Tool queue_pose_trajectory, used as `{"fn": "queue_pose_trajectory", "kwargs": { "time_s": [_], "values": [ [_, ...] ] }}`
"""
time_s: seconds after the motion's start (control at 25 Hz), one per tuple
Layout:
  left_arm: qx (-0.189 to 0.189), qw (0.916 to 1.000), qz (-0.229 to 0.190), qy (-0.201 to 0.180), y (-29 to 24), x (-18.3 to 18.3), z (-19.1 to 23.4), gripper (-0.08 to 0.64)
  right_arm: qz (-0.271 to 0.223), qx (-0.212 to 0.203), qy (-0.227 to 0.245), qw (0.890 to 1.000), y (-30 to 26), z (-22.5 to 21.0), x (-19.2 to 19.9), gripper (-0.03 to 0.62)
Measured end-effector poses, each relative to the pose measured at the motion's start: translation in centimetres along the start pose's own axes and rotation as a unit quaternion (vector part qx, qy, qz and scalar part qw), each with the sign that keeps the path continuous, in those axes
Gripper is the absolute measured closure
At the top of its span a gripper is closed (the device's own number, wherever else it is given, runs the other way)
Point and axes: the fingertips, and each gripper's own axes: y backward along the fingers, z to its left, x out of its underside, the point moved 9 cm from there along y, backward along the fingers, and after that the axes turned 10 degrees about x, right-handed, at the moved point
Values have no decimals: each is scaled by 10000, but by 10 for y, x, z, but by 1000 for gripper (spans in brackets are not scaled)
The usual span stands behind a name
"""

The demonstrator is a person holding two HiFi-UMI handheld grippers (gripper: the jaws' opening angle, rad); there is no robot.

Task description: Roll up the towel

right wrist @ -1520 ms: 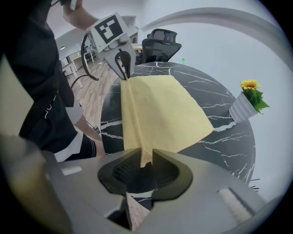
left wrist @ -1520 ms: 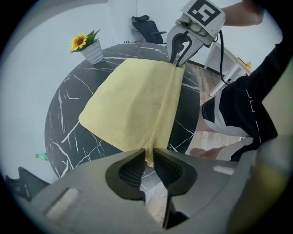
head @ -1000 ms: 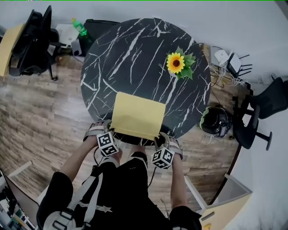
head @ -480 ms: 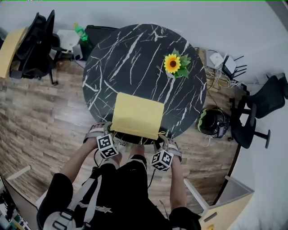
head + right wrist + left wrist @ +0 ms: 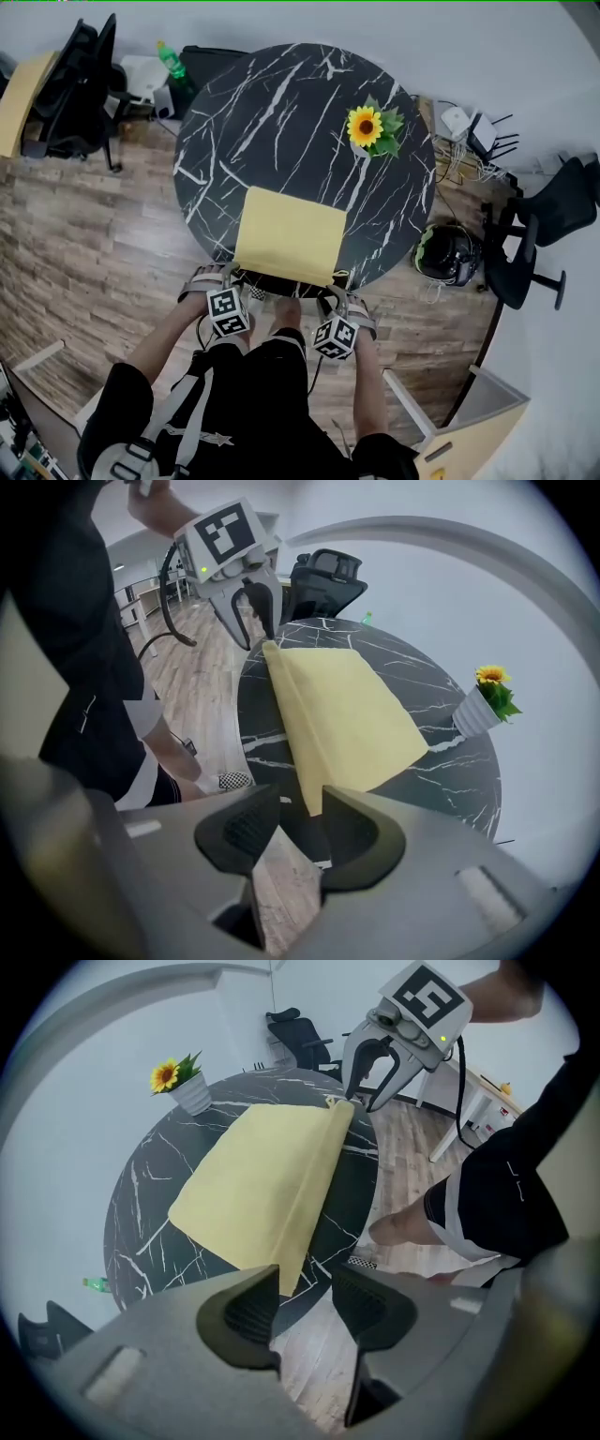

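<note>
L claw (image 5: 307, 1277) and R claw (image 5: 300, 797) are each hovering jaws apart astride a near corner of the towel (image 5: 286, 234), lying spread at the table's (image 5: 281, 112) near edge, so prob. just starting the roll; next they're needing to pinch & curl it fwd evenly.

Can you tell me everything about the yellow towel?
The yellow towel is a plain, soft-looking cloth rectangle lying flat on the black marbled round table, at the edge nearest the person. A narrow strip along that near edge bends at a crease. Its two near corners sit between the open jaws of the left gripper and right gripper, whose pads do not look pressed on it.
</note>
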Motion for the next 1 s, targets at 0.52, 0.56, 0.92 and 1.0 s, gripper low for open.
{"fn": "queue_pose_trajectory", "kwargs": {
  "time_s": [0.52,0.56,0.92,1.0],
  "values": [
    [17,9999,69,98,-12,-2,11,404,29,-229,29,9997,-18,-2,3,454],
    [20,9999,87,97,-14,-3,12,407,41,-256,37,9997,-20,-3,3,454],
    [100,9998,160,118,-21,-4,16,414,78,-501,33,9987,-27,-10,4,455],
    [119,9997,210,98,-21,-5,17,416,81,-551,6,9985,-27,-10,5,456]
  ]
}}
